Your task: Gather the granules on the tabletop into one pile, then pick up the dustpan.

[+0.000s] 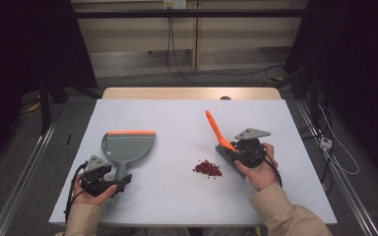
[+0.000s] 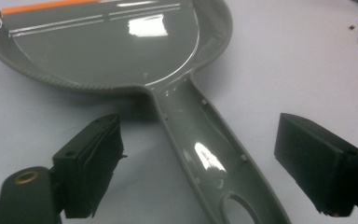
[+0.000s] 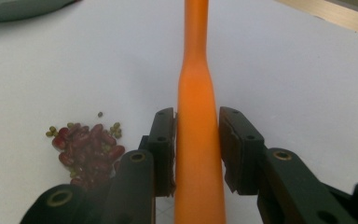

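This looks like a test room or lab, not a home. A plain white table [image 1: 177,123] stands alone in the middle, set on a wooden top [image 1: 192,93]. Dark curtains [image 1: 24,44] hang at the left and right. Black cables [image 1: 177,64] run down the far wall from a socket [image 1: 173,4] and lie across the grey floor [image 1: 29,142]. Metal rails [image 1: 24,177] run along the floor on both sides of the table. A black stand leg [image 1: 44,105] is at the far left.
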